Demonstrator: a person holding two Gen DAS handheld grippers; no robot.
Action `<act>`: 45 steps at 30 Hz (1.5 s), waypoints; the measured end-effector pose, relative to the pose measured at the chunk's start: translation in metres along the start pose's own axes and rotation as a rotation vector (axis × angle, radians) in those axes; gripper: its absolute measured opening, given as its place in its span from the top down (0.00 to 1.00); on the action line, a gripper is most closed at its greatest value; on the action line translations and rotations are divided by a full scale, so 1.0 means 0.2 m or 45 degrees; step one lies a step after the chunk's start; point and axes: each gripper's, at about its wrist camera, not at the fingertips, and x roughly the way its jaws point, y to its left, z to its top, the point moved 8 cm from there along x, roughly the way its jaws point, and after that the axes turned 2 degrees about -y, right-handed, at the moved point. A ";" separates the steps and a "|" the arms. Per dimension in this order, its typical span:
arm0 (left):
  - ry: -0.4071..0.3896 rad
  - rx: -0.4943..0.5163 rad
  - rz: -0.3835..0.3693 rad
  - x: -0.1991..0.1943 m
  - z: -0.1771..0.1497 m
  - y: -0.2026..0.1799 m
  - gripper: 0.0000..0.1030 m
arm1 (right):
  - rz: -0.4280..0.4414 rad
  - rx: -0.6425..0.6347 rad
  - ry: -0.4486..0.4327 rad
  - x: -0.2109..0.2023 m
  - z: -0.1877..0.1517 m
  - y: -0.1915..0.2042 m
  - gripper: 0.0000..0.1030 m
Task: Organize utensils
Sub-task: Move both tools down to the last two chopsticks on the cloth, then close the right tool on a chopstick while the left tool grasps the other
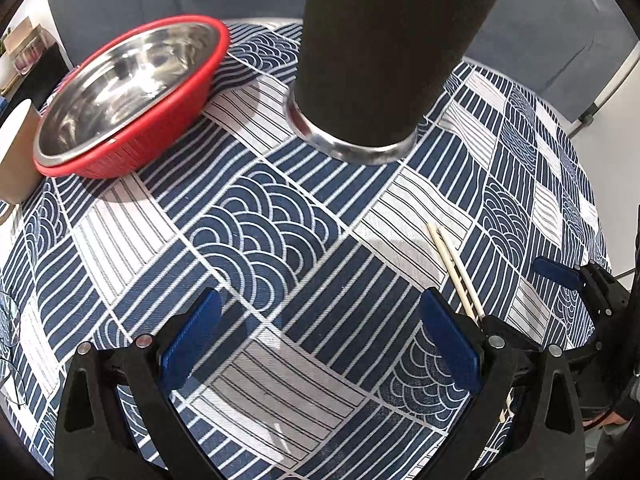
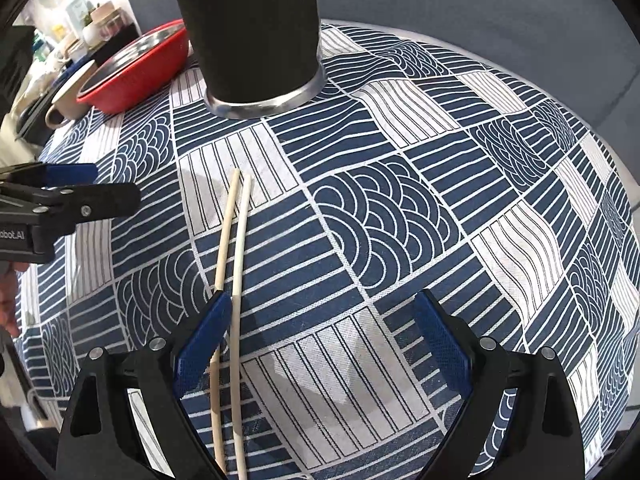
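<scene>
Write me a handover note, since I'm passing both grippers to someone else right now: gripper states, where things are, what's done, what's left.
Left gripper: open, empty, above the patterned cloth.
Right gripper: open, empty; its left finger lies over one chopstick, jaws not closed.
Chopsticks: a pair side by side on the tablecloth, tips toward the black holder.
The holder stands upright at the far side; the red basket with steel bowl is to its left.
Done: nothing stowed, as far as can be seen.
Left: grasp the chopsticks, probably drop them into the holder.

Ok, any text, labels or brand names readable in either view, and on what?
"bbot.AI", partly cut off by the frame edge: white print on the black body of the left gripper, seen from the right wrist view.
Items on the background shelf: too small and blurred to read.
Nothing else carries text.
</scene>
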 end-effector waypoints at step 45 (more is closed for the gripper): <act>0.146 0.228 0.096 0.06 -0.09 -0.30 0.74 | 0.076 0.153 0.140 -0.06 -0.10 -0.20 0.96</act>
